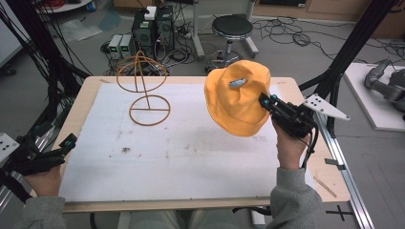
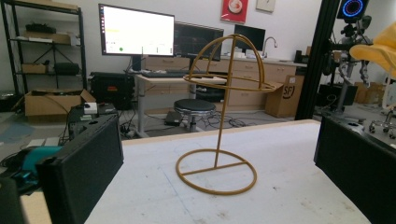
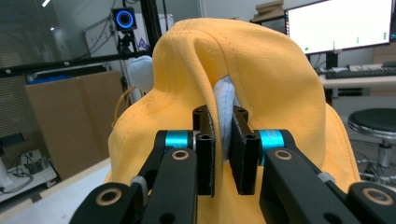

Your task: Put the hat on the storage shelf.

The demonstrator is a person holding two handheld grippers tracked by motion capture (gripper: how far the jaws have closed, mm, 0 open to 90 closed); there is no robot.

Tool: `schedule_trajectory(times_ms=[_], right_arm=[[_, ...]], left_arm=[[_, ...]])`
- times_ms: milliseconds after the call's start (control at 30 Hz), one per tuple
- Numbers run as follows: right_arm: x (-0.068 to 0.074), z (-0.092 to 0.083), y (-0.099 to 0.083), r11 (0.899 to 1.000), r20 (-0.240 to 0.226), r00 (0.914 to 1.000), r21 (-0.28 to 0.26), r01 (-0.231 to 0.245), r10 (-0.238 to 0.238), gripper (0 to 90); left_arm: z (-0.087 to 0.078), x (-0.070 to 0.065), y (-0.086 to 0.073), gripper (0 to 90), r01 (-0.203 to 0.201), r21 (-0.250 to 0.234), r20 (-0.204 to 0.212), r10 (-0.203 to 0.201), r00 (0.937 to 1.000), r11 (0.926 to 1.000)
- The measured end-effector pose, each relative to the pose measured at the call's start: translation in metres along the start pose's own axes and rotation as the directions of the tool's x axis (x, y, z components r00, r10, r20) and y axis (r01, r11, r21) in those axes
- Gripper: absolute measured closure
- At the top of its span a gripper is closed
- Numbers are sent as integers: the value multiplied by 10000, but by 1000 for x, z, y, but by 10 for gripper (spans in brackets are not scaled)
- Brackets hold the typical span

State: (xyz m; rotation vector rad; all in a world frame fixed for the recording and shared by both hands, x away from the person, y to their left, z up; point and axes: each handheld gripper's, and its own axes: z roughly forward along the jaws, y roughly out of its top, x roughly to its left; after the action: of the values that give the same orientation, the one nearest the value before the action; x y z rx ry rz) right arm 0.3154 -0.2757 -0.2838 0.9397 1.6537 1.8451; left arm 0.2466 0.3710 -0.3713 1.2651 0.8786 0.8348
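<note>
Left gripper view: "SF" box [image 2: 282,97]; left tongs [image 2: 219,163] agape; right tongs [image 3: 222,154] pinching yellow hat [image 3: 261,79].

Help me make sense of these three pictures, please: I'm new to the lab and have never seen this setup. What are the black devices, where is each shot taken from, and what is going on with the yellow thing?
There is no robot here: a person holds a black two-jaw gripper in each hand. The high view looks down on the table from above the person's side. The other two pictures come from cameras riding on the grippers and looking along their jaws.

On the white sheet stands a wire hat stand, with nothing on it. The left gripper rests at the table's near left edge, its jaws wide apart and holding nothing. The right gripper is shut on an orange-yellow hat, pinching a fold of its fabric and holding it above the table's right side.
</note>
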Motion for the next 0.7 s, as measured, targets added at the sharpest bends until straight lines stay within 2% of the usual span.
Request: schedule_trajectory(times_ms=[200, 467, 500, 667, 700], right_arm=[[10, 22, 18, 9996, -360, 9991, -153, 235, -240, 828], [19, 48, 32, 9992, -678, 9975, -355, 163, -187, 828], [23, 57, 37, 9992, -729, 9972, -373, 151, -178, 828], [31, 72, 45, 9987, -787, 9967, -473, 161, -198, 828], [35, 81, 49, 9987, -855, 9961, -479, 174, -215, 828]], left_arm=[[1, 2, -2, 17, 116, 16, -7, -116, 9999, 9999], [2, 1, -3, 17, 157, 82, 12, -158, 9999, 9998], [2, 1, -3, 17, 200, 65, 28, -200, 9998, 9998], [2, 1, -3, 17, 114, 97, 69, -115, 9999, 9999], [2, 1, -3, 17, 131, 124, 81, -132, 9999, 9998]])
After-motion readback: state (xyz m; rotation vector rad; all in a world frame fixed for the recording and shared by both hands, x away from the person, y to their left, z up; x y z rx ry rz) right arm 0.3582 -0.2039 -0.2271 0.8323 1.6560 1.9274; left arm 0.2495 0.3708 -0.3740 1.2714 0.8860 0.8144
